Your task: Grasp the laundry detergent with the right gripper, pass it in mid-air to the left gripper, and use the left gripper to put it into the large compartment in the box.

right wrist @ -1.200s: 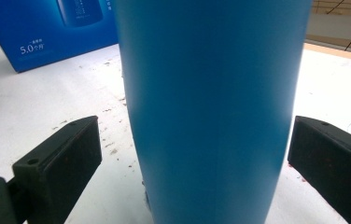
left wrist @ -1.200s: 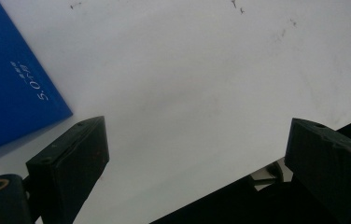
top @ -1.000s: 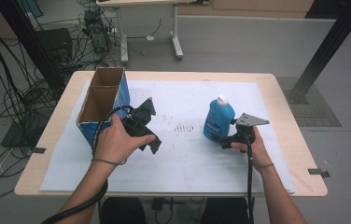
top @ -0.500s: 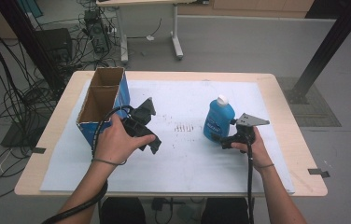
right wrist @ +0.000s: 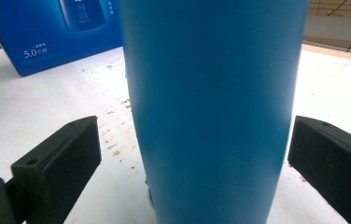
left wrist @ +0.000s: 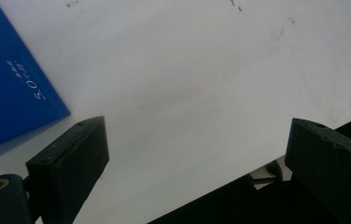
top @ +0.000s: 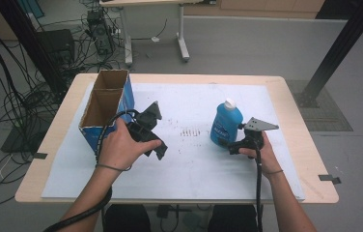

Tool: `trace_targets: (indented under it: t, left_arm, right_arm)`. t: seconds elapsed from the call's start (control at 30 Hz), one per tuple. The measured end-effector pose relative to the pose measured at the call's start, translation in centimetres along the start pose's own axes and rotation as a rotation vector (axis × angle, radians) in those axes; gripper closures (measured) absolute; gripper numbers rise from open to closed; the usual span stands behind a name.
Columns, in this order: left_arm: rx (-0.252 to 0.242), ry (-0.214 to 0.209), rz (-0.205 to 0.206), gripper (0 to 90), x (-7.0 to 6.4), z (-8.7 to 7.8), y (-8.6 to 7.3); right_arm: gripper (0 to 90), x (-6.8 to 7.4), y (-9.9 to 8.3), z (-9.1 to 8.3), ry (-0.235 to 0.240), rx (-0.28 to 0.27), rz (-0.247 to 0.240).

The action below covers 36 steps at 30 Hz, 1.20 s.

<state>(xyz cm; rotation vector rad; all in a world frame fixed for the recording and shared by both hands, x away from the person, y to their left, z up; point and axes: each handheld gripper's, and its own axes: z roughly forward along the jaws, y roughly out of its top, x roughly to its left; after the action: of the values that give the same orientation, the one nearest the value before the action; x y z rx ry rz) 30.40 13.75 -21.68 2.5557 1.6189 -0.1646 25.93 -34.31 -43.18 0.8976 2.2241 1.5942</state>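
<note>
A blue bottle (top: 226,124) with a white cap stands upright on the white sheet, right of centre. My right gripper (top: 231,144) is low at its near side. In the right gripper view the bottle (right wrist: 211,107) stands between the jaws of that gripper (right wrist: 194,128), which is open, with a gap on each side. My left gripper (top: 151,133) is held over the sheet just right of an open-topped blue cardboard box (top: 103,104). The left gripper (left wrist: 197,130) is open with only white sheet between its jaws and the blue box wall (left wrist: 10,84) at the left.
The white sheet (top: 194,169) covers most of the wooden table (top: 305,159). Faint dark marks (top: 191,131) lie on the sheet between the grippers. Desks, cables and equipment stand on the floor beyond the far edge.
</note>
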Motion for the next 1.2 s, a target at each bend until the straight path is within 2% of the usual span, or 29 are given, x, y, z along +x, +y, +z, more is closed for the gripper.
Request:
trace_targets:
  t: [0.3,0.83,1.2]
  left_arm:
    - [-0.001,0.0,0.0,6.7,-0.05,0.04,0.02]
    - [-0.008,0.0,0.0,6.8,-0.21,-0.03,0.02]
    - [-0.005,0.0,0.004,6.8,-0.24,0.01,0.01]
  right_arm:
    - [1.8,0.08,-0.12,0.1,-0.005,-0.001,0.0]
    - [19.0,0.42,-0.3,0.49,-0.024,-0.011,-0.014]
    - [25.5,0.53,-0.41,0.67,-0.034,-0.015,-0.022]
